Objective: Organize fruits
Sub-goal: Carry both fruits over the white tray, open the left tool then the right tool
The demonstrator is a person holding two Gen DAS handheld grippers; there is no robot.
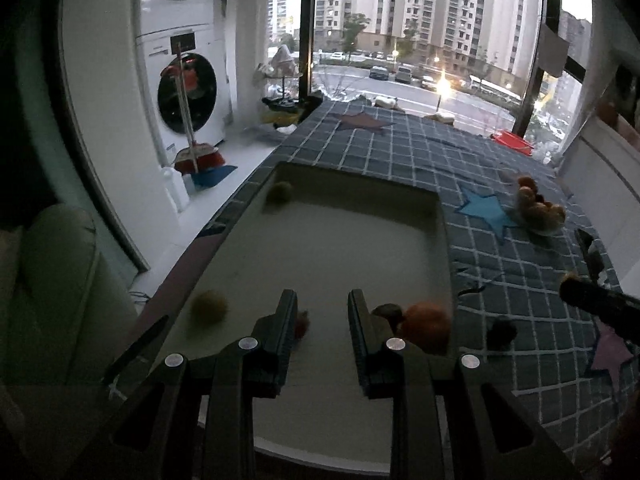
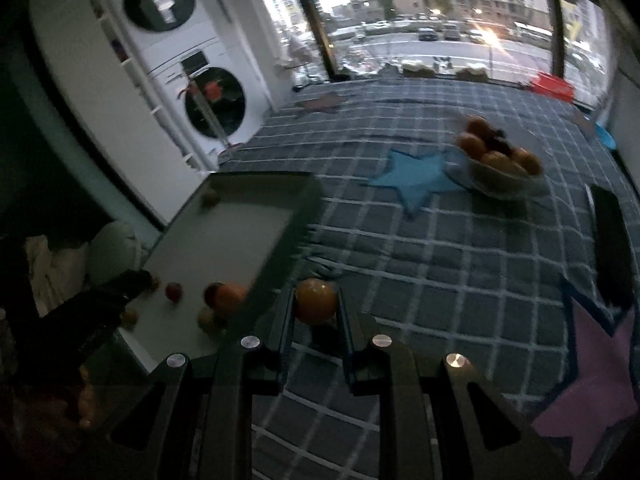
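A: What sort of place is this?
B: A home, an upper-floor flat. Stacked washing machines (image 1: 186, 92) stand by the wall, a broom (image 1: 192, 148) leaning on them.
A: Anything else?
B: A checked quilt (image 2: 440, 248) with star patches, a cushioned seat (image 1: 52, 280), and a big window (image 1: 420, 32) facing apartment towers and a street

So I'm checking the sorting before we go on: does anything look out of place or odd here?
Nothing spilled or damaged. One dark fruit lies loose on the checked cover, just outside the tray, while other fruit sits in the tray or the bowl. The right gripper holds an orange.
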